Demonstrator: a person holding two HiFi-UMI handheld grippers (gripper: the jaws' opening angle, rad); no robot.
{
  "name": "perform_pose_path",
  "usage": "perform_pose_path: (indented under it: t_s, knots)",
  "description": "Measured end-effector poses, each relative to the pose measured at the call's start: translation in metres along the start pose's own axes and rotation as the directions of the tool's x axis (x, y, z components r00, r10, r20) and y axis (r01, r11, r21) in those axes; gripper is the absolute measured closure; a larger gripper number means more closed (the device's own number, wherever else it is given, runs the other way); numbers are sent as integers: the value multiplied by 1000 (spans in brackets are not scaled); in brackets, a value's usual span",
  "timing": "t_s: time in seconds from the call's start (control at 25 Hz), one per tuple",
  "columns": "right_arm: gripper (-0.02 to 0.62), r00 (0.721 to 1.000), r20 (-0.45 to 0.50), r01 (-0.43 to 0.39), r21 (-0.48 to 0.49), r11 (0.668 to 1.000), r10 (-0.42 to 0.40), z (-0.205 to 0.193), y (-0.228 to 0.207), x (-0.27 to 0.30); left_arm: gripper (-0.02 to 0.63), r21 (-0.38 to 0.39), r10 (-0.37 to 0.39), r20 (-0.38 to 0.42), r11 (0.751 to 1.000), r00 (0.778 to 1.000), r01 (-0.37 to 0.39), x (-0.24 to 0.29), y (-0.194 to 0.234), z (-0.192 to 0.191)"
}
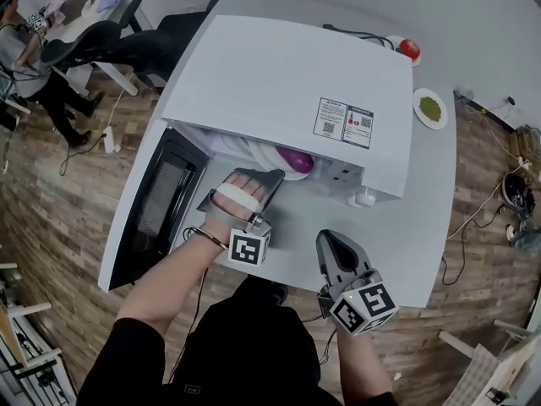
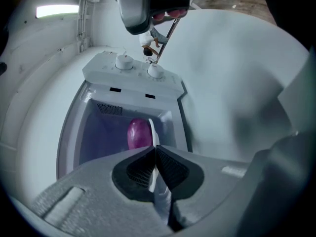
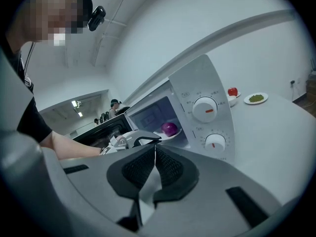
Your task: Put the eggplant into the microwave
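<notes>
Eggplant (image 1: 296,161) (image 2: 139,134) (image 3: 170,129) already inside the microwave (image 1: 287,91) (image 3: 207,107), purple and rounded, lying on a white plate (image 3: 170,135) toward the right side of the cavity. Microwave door (image 1: 161,205) swung fully open to the left, dark glass facing up. Two white knobs on the control panel at the right of the opening.

Left tool (image 1: 269,180) (image 2: 156,149) at the mouth of the cavity, just near of the eggplant and not touching it; jaws pressed together with nothing between them. Right tool (image 1: 331,237) (image 3: 155,149) nearer and to the right, over bare white table (image 1: 423,227) in front of the microwave, jaws likewise closed and empty.

Far right of the table: a small plate (image 1: 430,108) (image 3: 256,98) with something green on it, and beyond it a red round fruit (image 1: 409,49) (image 3: 232,91) in a white bowl. Seated person (image 1: 25,57) at another desk, far left.
</notes>
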State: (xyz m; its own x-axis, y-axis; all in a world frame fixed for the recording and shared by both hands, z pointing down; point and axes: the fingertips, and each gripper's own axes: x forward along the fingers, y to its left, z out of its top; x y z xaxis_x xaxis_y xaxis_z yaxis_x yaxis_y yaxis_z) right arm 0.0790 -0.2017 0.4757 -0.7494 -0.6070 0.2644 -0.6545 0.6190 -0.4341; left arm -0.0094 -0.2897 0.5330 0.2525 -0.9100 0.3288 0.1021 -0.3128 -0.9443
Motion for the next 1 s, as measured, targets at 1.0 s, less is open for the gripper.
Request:
perform_pose_path:
  t_s: [1.0]
  knots:
    - [578, 999, -16, 30, 38, 999, -29, -3, 6, 20, 589, 11, -121, -80, 992, 989, 123, 40, -17, -35]
